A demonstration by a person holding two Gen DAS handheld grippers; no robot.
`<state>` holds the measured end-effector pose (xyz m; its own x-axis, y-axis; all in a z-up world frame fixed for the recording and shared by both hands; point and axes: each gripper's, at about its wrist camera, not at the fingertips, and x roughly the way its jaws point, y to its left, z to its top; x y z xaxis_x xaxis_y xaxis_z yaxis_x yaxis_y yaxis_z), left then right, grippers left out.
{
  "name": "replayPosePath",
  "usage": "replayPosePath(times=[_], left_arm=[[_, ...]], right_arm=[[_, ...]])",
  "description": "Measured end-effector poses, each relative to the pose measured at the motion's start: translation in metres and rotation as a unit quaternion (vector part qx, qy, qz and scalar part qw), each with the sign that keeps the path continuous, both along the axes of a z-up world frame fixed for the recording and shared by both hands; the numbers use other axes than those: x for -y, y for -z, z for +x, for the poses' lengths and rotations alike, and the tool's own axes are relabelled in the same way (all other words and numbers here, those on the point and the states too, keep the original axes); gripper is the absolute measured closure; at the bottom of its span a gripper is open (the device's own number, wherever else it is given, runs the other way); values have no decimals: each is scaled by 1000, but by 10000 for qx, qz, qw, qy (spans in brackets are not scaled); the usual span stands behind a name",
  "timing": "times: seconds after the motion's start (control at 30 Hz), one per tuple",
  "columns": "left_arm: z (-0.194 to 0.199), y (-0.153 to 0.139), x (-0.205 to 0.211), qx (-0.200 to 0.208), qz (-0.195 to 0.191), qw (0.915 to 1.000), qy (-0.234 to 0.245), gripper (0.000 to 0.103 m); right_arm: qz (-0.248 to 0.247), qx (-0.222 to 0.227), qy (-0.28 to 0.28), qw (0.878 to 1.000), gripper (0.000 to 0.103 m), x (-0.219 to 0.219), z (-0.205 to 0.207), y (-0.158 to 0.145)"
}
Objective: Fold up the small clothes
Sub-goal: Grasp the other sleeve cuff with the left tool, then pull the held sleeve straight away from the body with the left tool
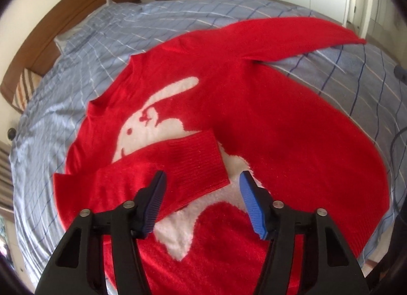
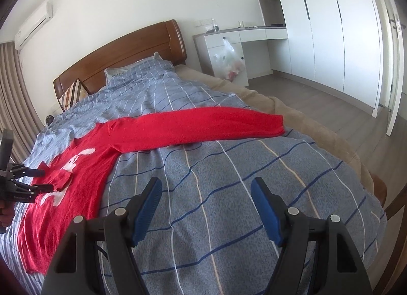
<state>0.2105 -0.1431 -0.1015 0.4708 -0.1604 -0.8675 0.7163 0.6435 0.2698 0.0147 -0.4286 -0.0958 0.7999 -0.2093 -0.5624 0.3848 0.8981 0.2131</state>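
One soft, limp red sweater (image 1: 254, 122): grasp its outstretched sleeve cuff (image 2: 276, 123); left tongs (image 1: 202, 180) and right tongs (image 2: 206, 185) gape empty.

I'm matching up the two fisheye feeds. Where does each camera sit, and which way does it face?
Left wrist: above the red sweater, looking steeply down; own open left gripper over the folded-in sleeve.
Right wrist: beside the sweater, facing the headboard; own open right gripper, empty, above the bedspread.
Shared: sweater, bedspread, headboard.
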Motion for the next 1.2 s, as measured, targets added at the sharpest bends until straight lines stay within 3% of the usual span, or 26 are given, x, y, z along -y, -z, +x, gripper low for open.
replayPosePath(times=[0.07,0.13,0.23,0.33,0.4,0.47,0.5,0.57,0.6,0.7,0.77,0.87,0.97,1.13,1.2], left_arm=[[3,15,8,-92,290,9994,147,47],[4,21,10,-150,308,9992,196,49],[15,17,3,-546,-159,9983,-118,90],[22,-5,-19,-559,-842,9931,-588,94],[25,-32,-52,-471,-1505,9816,-1079,95],[30,-63,-101,-243,-2138,9612,-1728,95],[31,-78,-133,-83,-2443,9455,-2153,95],[34,-97,-202,229,-2905,9043,-3120,95],[31,-102,-241,419,-3017,8785,-3681,95],[20,-92,-336,731,-2924,8105,-5023,95],[8,-76,-377,879,-2598,7839,-5570,96],[-8,-52,-413,1092,-2033,7551,-6136,96],[-16,-32,-436,1104,-1843,7238,-6558,96],[-10,-15,-454,1192,-1596,7102,-6753,97],[-10,-11,-457,1182,-1499,7108,-6770,97]], right_arm=[[41,-7,6,10000,31,1,0,1],[100,0,23,9999,31,3,0,2],[168,9,64,9998,31,6,-1,2],[201,14,96,9998,31,7,-1,3],[207,29,109,9997,31,7,-2,2],[184,62,112,9997,31,7,-3,1],[171,79,108,9998,31,6,-4,0],[139,89,93,9998,31,5,-4,0],[126,89,80,9998,31,4,-4,0],[82,79,48,9999,31,2,-3,-1],[60,58,26,10000,31,0,-2,0],[31,12,4,10000,31,-2,1,1],[-53,-28,-18,10000,31,-5,2,1],[-166,-78,-81,9998,31,-11,4,2],[-182,-102,-96,9997,31,-12,5,2]])
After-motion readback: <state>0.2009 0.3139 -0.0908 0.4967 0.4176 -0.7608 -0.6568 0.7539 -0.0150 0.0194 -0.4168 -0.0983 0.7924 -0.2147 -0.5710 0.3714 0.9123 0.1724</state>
